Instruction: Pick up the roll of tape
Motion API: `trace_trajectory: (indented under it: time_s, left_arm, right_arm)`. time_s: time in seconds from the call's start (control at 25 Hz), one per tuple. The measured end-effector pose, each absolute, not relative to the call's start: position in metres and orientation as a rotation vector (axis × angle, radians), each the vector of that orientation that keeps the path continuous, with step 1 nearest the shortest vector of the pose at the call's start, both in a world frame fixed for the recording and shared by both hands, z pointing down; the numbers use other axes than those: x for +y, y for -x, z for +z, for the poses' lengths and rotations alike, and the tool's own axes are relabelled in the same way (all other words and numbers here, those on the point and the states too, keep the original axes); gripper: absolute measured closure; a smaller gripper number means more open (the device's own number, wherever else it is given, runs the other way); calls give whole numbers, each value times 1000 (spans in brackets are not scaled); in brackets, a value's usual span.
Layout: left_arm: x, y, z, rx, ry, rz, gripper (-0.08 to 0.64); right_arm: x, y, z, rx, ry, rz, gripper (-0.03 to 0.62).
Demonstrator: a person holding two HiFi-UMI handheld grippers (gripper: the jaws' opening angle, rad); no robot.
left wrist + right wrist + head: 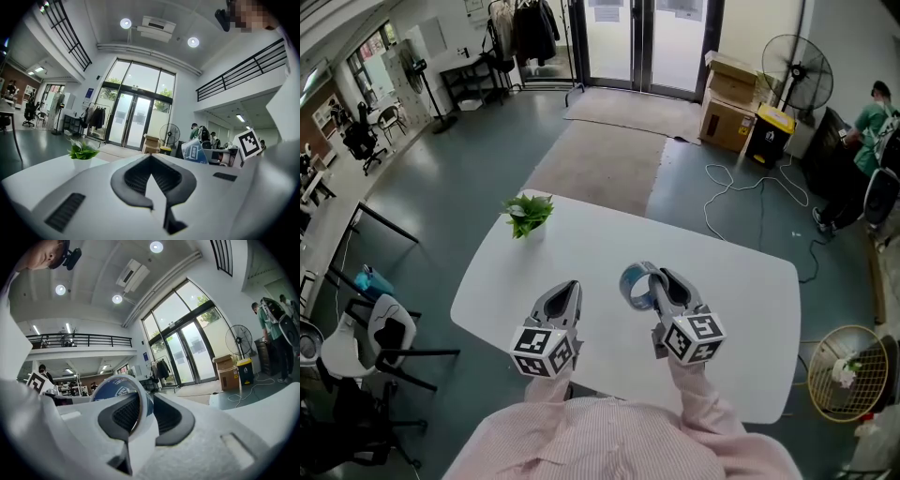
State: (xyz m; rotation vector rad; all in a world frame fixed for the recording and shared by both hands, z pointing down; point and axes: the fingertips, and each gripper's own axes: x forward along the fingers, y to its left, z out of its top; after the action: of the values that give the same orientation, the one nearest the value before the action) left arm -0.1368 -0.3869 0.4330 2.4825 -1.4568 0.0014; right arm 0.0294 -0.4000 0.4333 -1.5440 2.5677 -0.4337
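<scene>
The roll of tape (pixel 634 287) is a white ring with blue print, and my right gripper (pixel 655 281) is shut on its rim, holding it in the air above the white table (pixel 741 291). In the right gripper view one pad sits inside the roll of tape (pixel 117 386) and the other outside, with the right gripper (pixel 143 405) pointing roughly level. My left gripper (pixel 567 290) hovers beside it to the left, shut and holding nothing. In the left gripper view the left gripper (pixel 151 165) has its pads together, and the tape (pixel 194 151) shows off to the right.
A small potted plant (pixel 528 215) stands at the table's far left corner. Beyond the table lie a rug, cables on the floor (pixel 750 192), cardboard boxes (pixel 729 101) and a standing fan (pixel 797 66). Chairs (pixel 375 342) sit at the left; a person stands at the far right.
</scene>
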Motion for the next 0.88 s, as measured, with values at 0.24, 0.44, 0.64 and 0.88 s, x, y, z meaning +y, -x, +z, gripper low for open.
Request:
trace_trajectory:
  time_s: [0.24,0.44,0.64,0.88]
  left_arm:
    - [-383,142,411,-1514,-2523,-15,560]
    - [-378,140,400,-1530,-2554,-30,560]
    - [-373,137,395,-1539,-2566,-34,560]
    - [-370,138,388,-1561,-2576,-44,560]
  right_arm:
    - [-394,-38,414,2520,1553,-371,508]
    - [-387,-45,402,2491,1555,-330,509]
    - [-381,-51,390,2475,1565,-275,509]
    - [-375,-55,384,2469,1580,-240,514]
